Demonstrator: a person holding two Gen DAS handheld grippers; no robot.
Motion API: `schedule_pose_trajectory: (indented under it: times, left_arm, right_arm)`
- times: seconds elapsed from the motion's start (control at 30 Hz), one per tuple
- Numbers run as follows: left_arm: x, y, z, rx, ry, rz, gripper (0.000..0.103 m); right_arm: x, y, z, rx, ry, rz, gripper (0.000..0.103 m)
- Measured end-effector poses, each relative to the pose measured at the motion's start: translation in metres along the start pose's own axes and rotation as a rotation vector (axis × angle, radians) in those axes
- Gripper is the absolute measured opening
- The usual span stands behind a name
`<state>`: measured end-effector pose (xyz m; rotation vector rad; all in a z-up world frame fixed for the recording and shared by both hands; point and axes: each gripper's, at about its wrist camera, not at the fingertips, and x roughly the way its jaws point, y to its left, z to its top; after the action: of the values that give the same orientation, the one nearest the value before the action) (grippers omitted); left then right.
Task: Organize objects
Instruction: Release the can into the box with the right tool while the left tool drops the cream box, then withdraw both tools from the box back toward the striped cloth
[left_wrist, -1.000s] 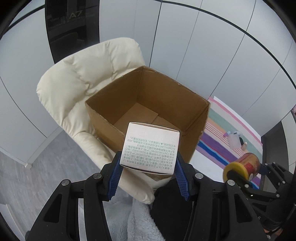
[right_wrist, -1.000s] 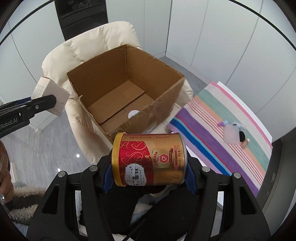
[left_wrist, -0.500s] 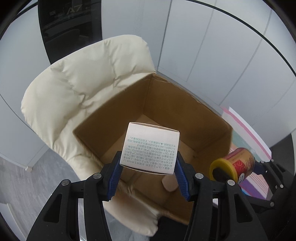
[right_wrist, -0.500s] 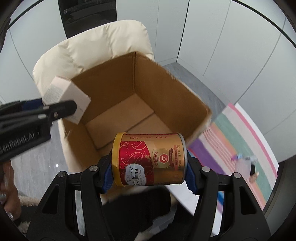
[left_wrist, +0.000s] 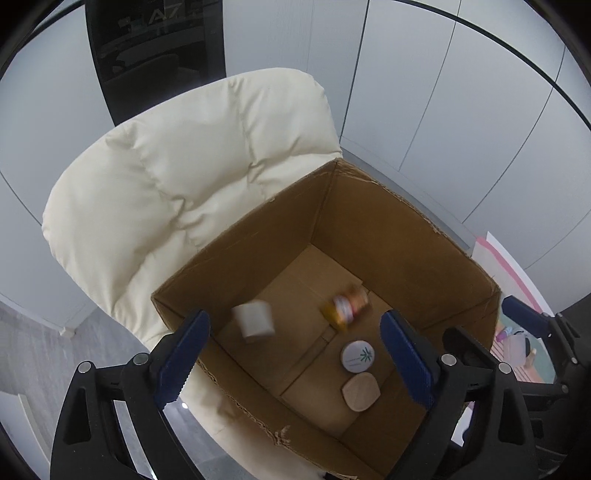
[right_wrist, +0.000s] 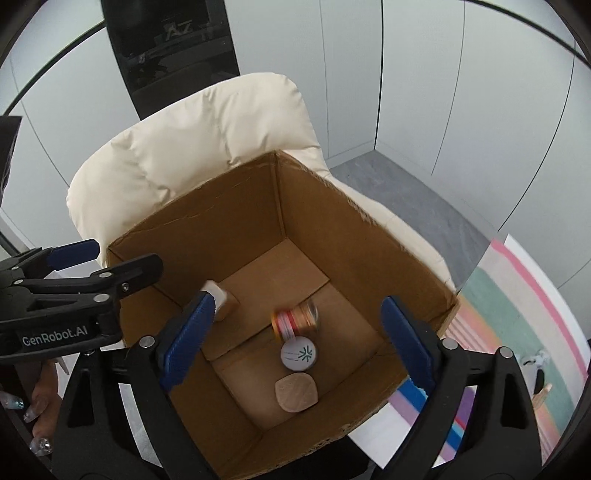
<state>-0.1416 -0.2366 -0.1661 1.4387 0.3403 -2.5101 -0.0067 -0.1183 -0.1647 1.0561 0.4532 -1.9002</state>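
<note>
Left wrist: both hand-held grippers (left_wrist: 293, 352) (right_wrist: 295, 341) just opened, empty; carton (left_wrist: 255, 319), tin (left_wrist: 345, 306) now in box (left_wrist: 388, 236).

Box (left_wrist: 402, 236) top open; chair back (left_wrist: 192, 162) behind.

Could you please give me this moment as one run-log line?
left gripper: just opened, empty | right gripper: just opened, empty | white carton and red-gold can: blurred, inside cardboard box
</note>
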Motion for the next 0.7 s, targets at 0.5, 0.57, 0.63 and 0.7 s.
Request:
schedule_pose_trajectory:
  times: [0.5, 0.57, 0.63, 0.7]
  left_arm:
    - [-0.010, -0.001, -0.004, 0.003, -0.008, 0.015, 0.095]
    - [-0.015, -0.001, -0.005, 0.006, -0.016, 0.021, 0.095]
    - [-0.021, -0.001, -0.008, 0.013, -0.021, 0.024, 0.095]
    - [-0.027, -0.001, -0.011, 0.022, -0.021, 0.025, 0.095]
  right_arm:
    - [-0.002, -0.006, -0.009, 0.029, 0.041, -0.008, 0.093]
    - [-0.005, -0.006, -0.011, 0.031, 0.042, -0.013, 0.093]
    - [-0.008, -0.006, -0.012, 0.039, 0.043, -0.017, 0.093]
    - [-0.013, -0.006, -0.015, 0.046, 0.044, -0.019, 0.093]
